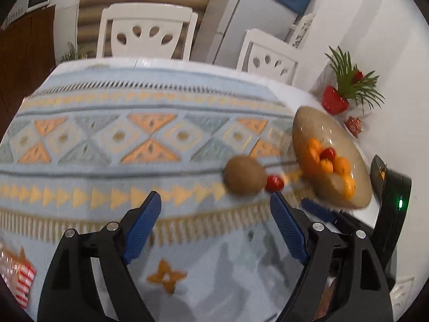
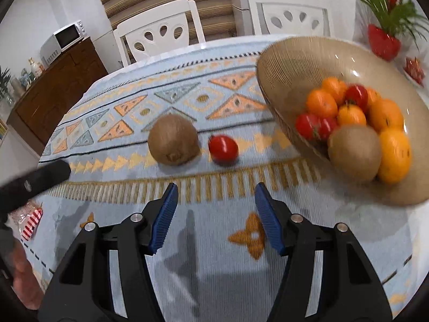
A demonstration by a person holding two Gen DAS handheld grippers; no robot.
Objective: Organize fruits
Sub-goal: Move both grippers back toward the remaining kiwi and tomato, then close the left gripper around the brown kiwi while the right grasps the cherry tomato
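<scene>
- Left gripper (image 1: 215, 205): jaws wide apart, nothing between the blue pads, held above the patterned tablecloth (image 1: 107, 139).
- Right gripper (image 2: 215, 197): jaws parted at a moderate gap, nothing between them, pads clear of the cloth.
- Loose kiwi (image 2: 173, 140) on the cloth, ahead of both grippers; in the left wrist view just beyond the right fingertip, not touched.
- Small red tomato (image 2: 223, 147) just right of the kiwi, apart from it, also on the cloth.
- Tan ribbed bowl (image 2: 284, 61) further right, near the tomato, not touching it.
- In the bowl: several oranges (image 2: 321, 103), small red tomatoes (image 2: 356, 95), one more kiwi (image 2: 354, 153) at the near side against a large orange (image 2: 394, 155).
- Beyond the bowl: red pot with green fronds (image 2: 383, 41).
- Far side of table: two white chairs (image 2: 158, 32).
- Wooden cabinet (image 2: 53, 94) at left with a white microwave (image 2: 64, 41) on top.
- Red-and-white striped packet (image 2: 30, 222) on the near left of the cloth.
- Motion blur in both views; fine detail on the fruit unclear.
</scene>
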